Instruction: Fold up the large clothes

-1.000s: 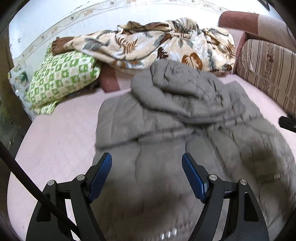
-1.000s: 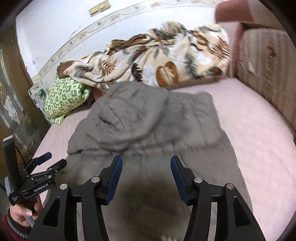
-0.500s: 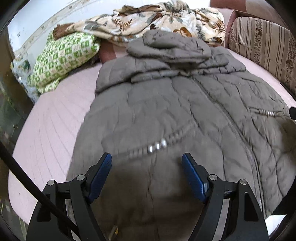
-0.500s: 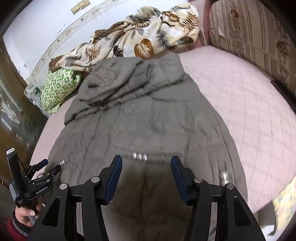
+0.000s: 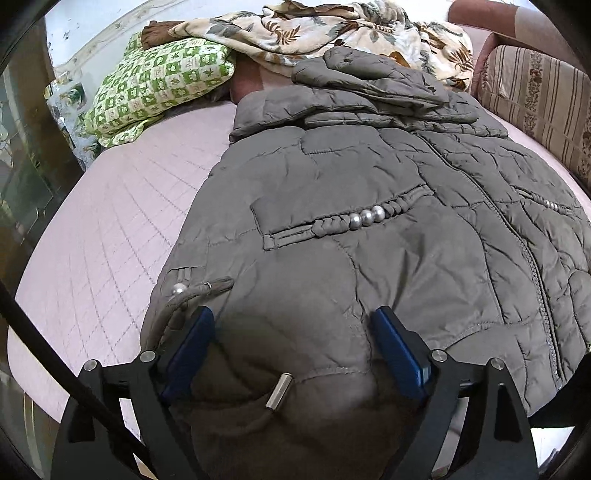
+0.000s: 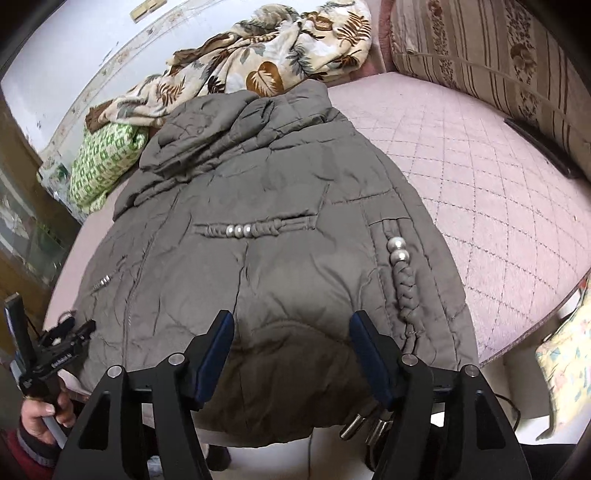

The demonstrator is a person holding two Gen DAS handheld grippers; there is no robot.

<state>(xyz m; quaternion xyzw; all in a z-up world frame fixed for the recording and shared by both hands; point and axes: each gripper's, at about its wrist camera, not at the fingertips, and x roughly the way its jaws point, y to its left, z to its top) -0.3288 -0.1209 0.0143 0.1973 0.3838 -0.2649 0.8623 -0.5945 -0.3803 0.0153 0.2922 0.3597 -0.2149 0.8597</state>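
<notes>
Grey quilted coat spread front-up on the pink bed, my two grippers over its hem.

My left gripper has its jaws opening, blue pads spread wide with the coat hem and a metal cord end lying between them, nothing pinched. My right gripper is opening too, over the hem near the braided pearl trim, pads off the cloth. The coat lies on the pink quilted bedspread, hood toward the leaf-print blanket and green checked pillow, hem at the near bed edge. My left hand grips its handle at the lower left.
</notes>
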